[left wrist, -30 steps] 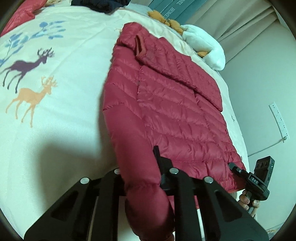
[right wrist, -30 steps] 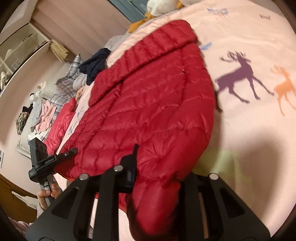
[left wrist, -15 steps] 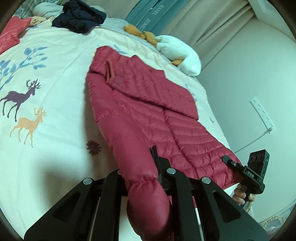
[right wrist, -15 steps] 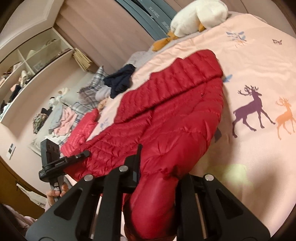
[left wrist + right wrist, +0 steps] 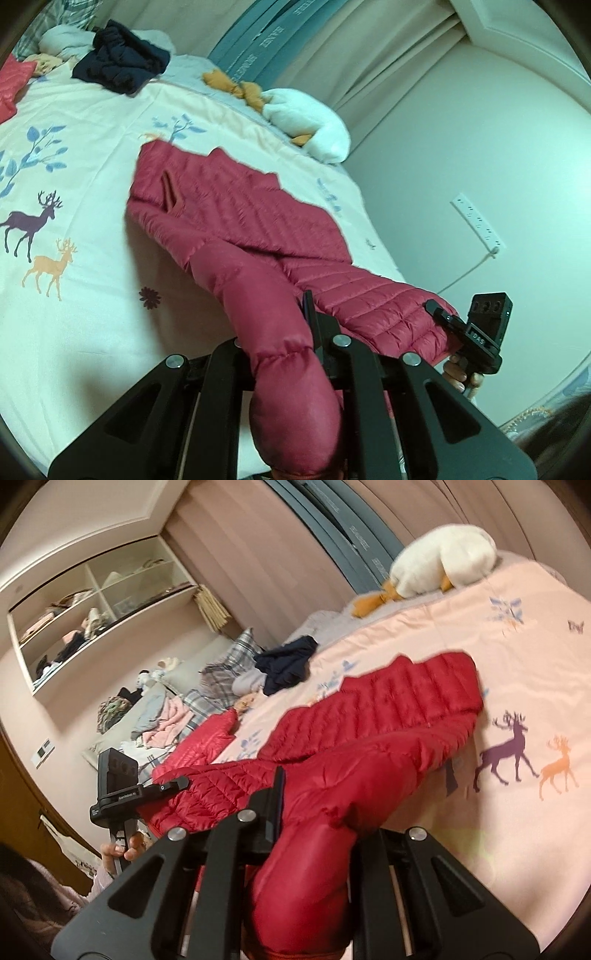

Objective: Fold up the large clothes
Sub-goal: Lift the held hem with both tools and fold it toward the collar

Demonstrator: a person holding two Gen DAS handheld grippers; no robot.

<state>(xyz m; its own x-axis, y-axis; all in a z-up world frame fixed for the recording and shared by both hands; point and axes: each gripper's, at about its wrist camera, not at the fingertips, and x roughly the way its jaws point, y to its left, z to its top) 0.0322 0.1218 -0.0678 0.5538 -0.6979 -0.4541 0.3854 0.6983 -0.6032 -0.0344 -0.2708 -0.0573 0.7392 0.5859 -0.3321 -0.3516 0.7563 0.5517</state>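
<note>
Through my left wrist camera, my left tool [image 5: 291, 354] is clamped on a puffy end of the red down jacket [image 5: 236, 218], which bulges out between the two fingers toward the lens. The rest of the jacket stretches away across the bed [image 5: 92, 155], whose cream cover is printed with deer and blue leaves. At the right edge my right tool [image 5: 436, 308] bites the jacket's other near corner. A navy garment [image 5: 122, 66] and a white plush goose [image 5: 310, 122] lie near the head of the bed.

Through my right wrist camera, my right tool [image 5: 321, 808] grips a thick fold of the same jacket [image 5: 388, 716], the fabric filling the gap between the fingers. My left tool [image 5: 181, 783] shows at the left, its tip against the jacket's hem. A second red garment [image 5: 207, 734] lies just beyond it, with shelves [image 5: 92, 605] on the wall behind.
</note>
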